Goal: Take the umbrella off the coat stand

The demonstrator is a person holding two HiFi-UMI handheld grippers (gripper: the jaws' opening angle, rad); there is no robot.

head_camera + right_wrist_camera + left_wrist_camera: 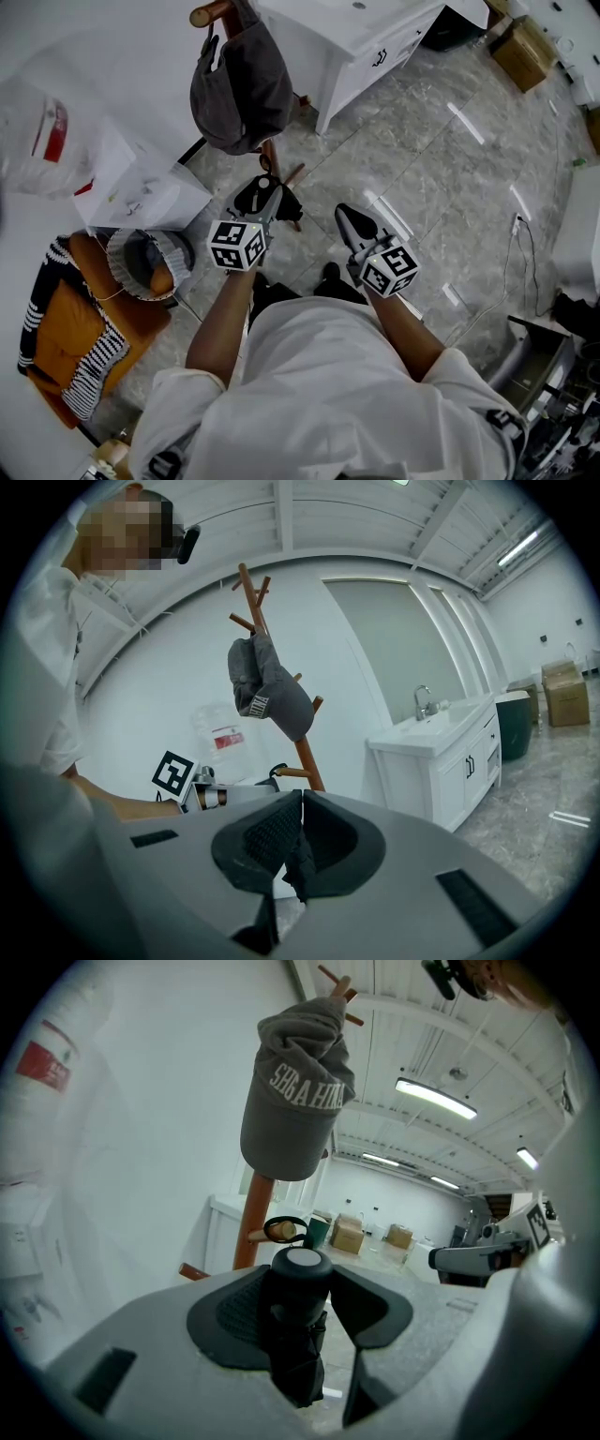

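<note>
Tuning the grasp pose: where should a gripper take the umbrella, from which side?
I'd take the handle, just under its round end cap, jaws across it, coming from the side away from the coat stand pole. The umbrella is a short folded cylinder with its strap loop over a low peg; the left gripper grips it that way.

Clearances around the left gripper [267,192], head view: the coat stand [271,155] and its hanging cap [239,89] block 12 o'clock; a white cabinet [356,37] closes 1 o'clock beyond them; a white box [141,187], basket [150,262] and chair [66,328] crowd 8 to 9 o'clock. Marble floor [450,187] lies open from 2 to 3 o'clock, crossed only by a thin cable [520,244].
</note>
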